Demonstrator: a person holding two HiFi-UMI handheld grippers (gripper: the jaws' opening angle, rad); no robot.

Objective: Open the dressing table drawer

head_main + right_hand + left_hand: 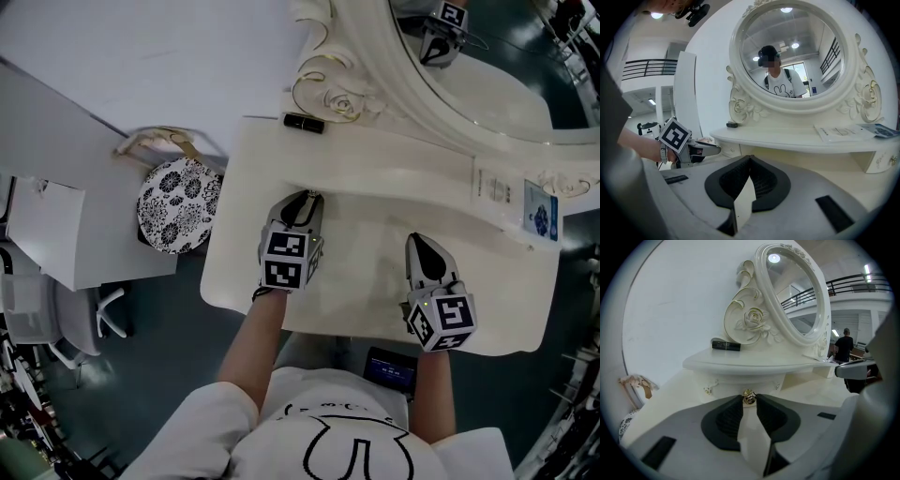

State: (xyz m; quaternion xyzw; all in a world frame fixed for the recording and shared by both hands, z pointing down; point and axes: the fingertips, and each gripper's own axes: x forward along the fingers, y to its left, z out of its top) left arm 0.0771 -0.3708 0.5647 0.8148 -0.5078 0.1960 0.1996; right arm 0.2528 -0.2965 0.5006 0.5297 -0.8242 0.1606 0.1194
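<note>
The cream dressing table (375,291) has a raised shelf (754,363) below an oval mirror (792,291). Under the shelf is the drawer front (740,379), flush with its frame, with a small gold knob (749,396) at its middle. My left gripper (749,400) reaches under the shelf with both black pads against the knob's sides. In the head view the left gripper (305,199) points at the shelf edge, which hides the knob. My right gripper (418,242) rests over the tabletop to the right, its jaw tips together and nothing between them (750,158).
A black tube (304,123) lies on the shelf's left end. Leaflets (494,186) and a blue card (541,210) lie at its right end. A floral round stool (178,204) stands left of the table, by a grey desk (56,234). A smaller knob (708,390) sits left of the drawer.
</note>
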